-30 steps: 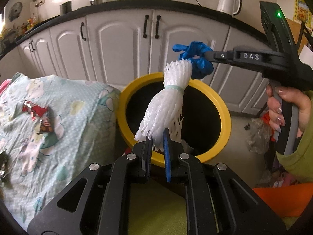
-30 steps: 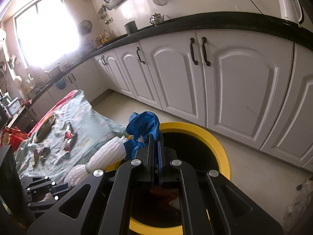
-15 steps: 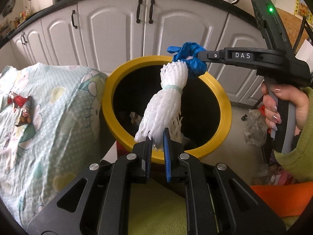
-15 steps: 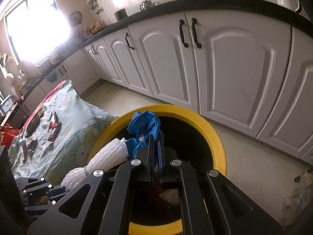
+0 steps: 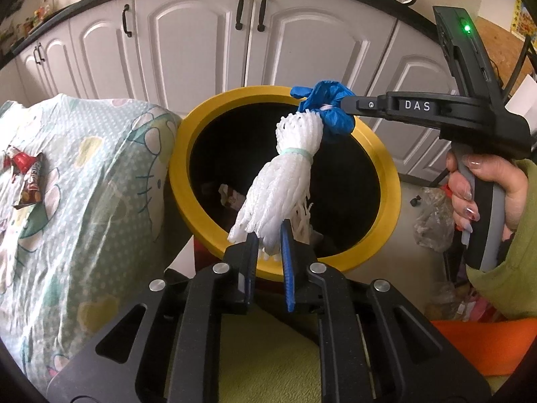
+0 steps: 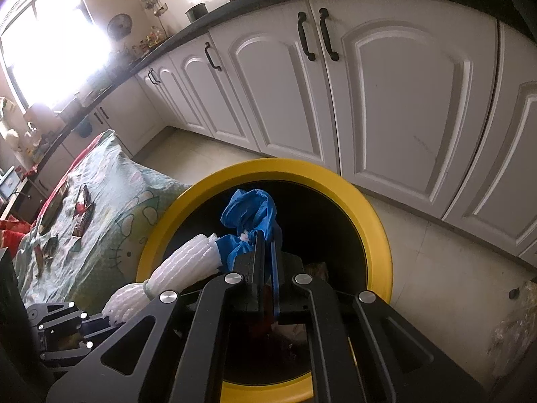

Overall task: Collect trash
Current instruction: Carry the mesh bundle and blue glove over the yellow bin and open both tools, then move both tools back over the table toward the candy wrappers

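A yellow-rimmed black trash bin [image 5: 386, 181] stands on the floor, also in the right wrist view [image 6: 376, 231]. My left gripper [image 5: 270, 235] is shut on the lower end of a white foam net bundle [image 5: 282, 181], held over the bin's mouth. My right gripper [image 6: 265, 238] is shut on a crumpled blue glove [image 6: 250, 211] over the bin; it shows from the side in the left wrist view [image 5: 339, 112], with the glove [image 5: 332, 107] touching the bundle's top. The bundle shows in the right wrist view [image 6: 181, 268].
A table with a patterned green cloth [image 5: 77, 181] is left of the bin, with red wrappers [image 5: 27, 174] on it. White kitchen cabinets [image 5: 201, 40] stand behind. A clear plastic bag [image 5: 433, 221] lies on the floor at right. Some trash [image 5: 231, 194] lies inside the bin.
Both grippers have moved farther over the bin's mouth with their loads. The bin fills more of both views. Grips are unchanged.
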